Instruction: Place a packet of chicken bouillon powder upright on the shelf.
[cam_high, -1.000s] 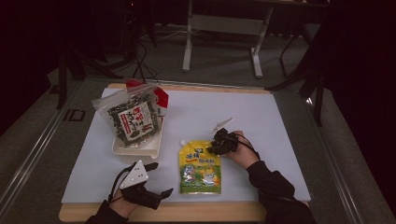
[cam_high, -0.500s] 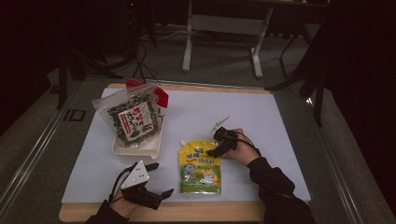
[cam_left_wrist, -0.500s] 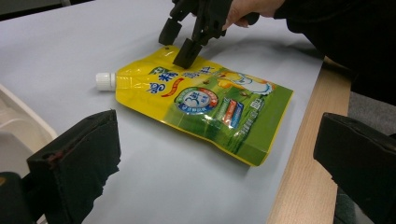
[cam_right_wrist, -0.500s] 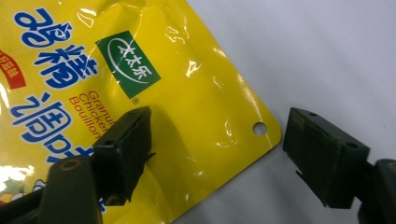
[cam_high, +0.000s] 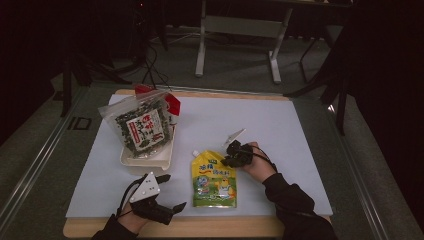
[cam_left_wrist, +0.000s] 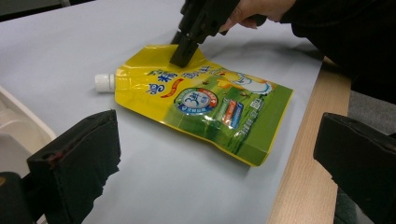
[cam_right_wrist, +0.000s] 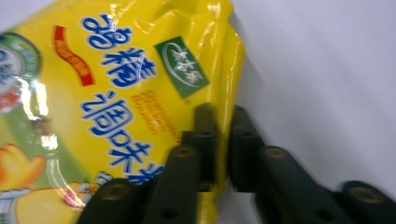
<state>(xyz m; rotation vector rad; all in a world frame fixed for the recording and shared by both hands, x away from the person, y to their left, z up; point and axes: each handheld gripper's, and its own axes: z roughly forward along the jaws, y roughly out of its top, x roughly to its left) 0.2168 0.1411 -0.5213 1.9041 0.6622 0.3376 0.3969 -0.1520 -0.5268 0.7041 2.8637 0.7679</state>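
Forearms in dark sleeves are reaching in from the bottom edge of the high view, each hand carrying a black two-jaw gripper over a pale sheet (cam_high: 280, 120) that is covering a wooden table (cam_high: 210, 227).

In that view the right gripper (cam_high: 231, 159) is sitting just right of centre, the hand behind it angling up and to the left. Its jaws have just been closing and are now pinching the upper right edge of a flat yellow and green spouted pouch (cam_high: 213, 179). In the right gripper view the right gripper (cam_right_wrist: 219, 140) is showing its two black jaws drawn together, with the thin yellow edge of the pouch (cam_right_wrist: 116, 93) clamped between them. In the left gripper view the right gripper (cam_left_wrist: 184, 49) is coming down from the top centre of the frame onto the pouch (cam_left_wrist: 201, 100).

In the high view the left gripper (cam_high: 167, 192) is staying low at the lower left, a grey three-cornered plate on top and its jaws pointing right; in its own view the jaws are standing wide apart at both lower corners with nothing between them.

In the high view the pouch is lying flat on the sheet at lower centre, its white cap (cam_left_wrist: 103, 81) pointing to the upper left. Blue Chinese characters are running across its yellow top beside a small green logo, and a round blue badge reading "3+" is showing lower down; the fine print is too small to read.

At the left of the high view, a clear bag of dark flakes (cam_high: 140, 125) with a red and white label is resting in a white tray (cam_high: 150, 161).
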